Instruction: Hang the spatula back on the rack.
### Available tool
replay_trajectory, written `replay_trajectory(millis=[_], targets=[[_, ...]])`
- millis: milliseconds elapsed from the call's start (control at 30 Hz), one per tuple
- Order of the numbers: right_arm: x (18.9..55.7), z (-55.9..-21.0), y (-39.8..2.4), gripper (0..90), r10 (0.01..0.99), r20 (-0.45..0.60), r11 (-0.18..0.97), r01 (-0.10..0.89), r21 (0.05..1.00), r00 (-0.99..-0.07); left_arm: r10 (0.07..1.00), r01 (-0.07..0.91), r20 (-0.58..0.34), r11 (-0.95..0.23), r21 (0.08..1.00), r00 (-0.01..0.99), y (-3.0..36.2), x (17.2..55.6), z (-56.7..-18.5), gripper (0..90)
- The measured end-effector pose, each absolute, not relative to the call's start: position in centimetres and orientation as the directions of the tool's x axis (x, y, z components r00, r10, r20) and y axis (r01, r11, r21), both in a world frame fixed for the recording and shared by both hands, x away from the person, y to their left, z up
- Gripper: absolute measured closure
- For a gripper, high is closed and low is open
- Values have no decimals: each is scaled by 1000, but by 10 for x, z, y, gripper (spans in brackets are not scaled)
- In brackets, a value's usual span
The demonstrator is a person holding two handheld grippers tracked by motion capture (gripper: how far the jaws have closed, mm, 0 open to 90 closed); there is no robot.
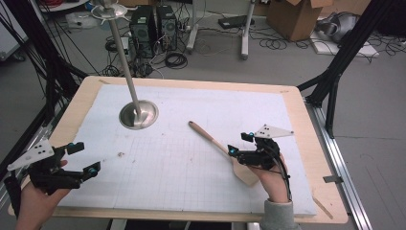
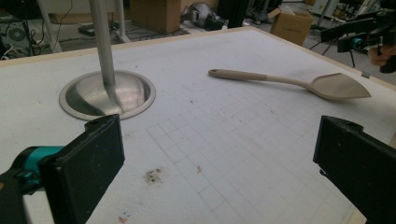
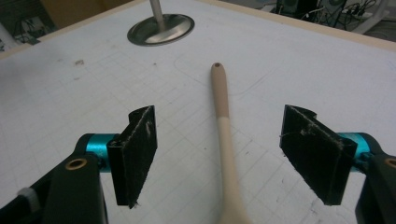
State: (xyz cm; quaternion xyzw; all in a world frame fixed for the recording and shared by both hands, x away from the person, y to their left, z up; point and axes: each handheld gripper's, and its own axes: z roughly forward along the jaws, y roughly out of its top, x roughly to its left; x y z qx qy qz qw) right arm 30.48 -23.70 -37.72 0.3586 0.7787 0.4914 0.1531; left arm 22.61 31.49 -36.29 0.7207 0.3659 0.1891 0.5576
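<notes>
A white gridded mat covers the wooden table, with a round steel base and its upright pole near the far left. A beige spatula with a long handle lies flat on the mat. The right gripper hovers over its handle, jaws wide apart and clear of it. The left gripper stands open at the near left, holding nothing.

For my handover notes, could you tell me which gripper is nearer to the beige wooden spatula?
Right. The right gripper hangs over the beige wooden spatula, handle between its open jaws; the left gripper waits apart at the table's left edge.
</notes>
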Motion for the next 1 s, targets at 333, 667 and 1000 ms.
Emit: replay_trajectory(millis=[333,667,1000], targets=[[318,-384,-222,266,700,88,321,422,848,-709,753,312,-139,-92,946,643,323,220,-361,23],[332,-393,-218,266,701,92,347,451,823,-708,751,320,-138,-102,942,646,320,223,-364,23],[342,-397,-214,266,702,82,379,470,797,-707,748,321,-136,-108,941,649,320,224,-364,23]])
